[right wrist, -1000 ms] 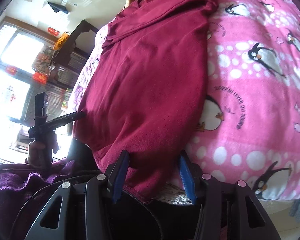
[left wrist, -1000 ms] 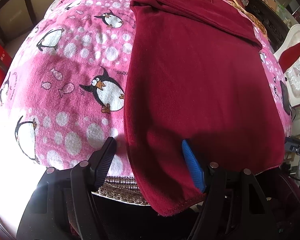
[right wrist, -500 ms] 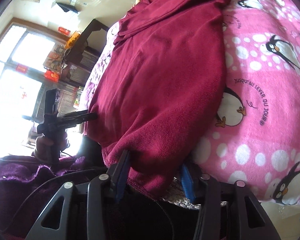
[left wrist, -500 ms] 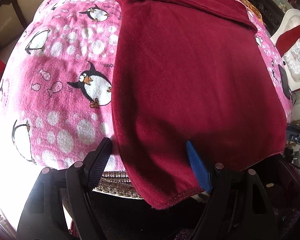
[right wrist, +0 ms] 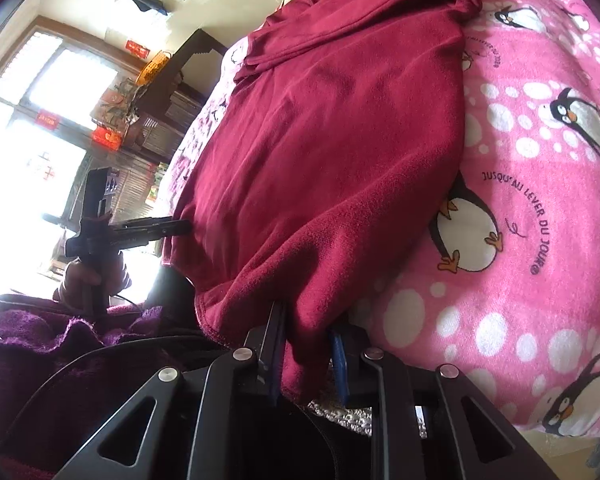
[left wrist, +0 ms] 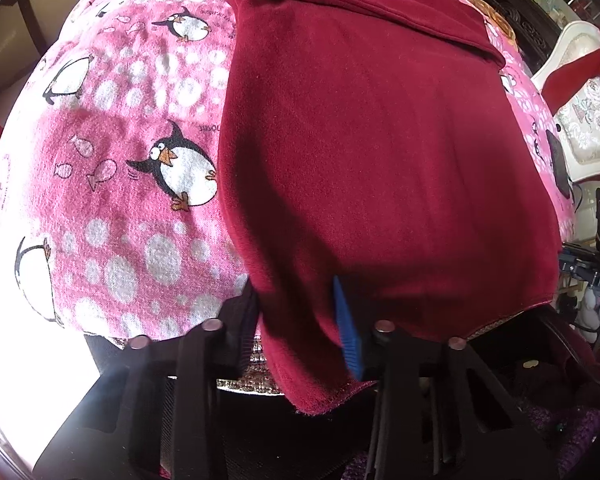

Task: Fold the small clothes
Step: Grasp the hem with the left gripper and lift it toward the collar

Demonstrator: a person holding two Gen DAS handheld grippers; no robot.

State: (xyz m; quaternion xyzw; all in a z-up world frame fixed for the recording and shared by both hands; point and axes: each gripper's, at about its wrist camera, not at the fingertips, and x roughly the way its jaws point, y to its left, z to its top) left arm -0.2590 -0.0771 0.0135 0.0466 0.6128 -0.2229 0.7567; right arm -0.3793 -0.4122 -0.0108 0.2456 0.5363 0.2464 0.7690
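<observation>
My left tongs (left wrist: 300,332) and right tongs (right wrist: 306,354) are closing on the garment's (left wrist: 372,152) near hem corners; its length runs away from them across the blanket (left wrist: 112,168).

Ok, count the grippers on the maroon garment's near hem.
2. The left gripper is at the hem's left corner and the right gripper at its right corner. Both sets of fingers are closing with the garment between them. None seems hidden.
</observation>
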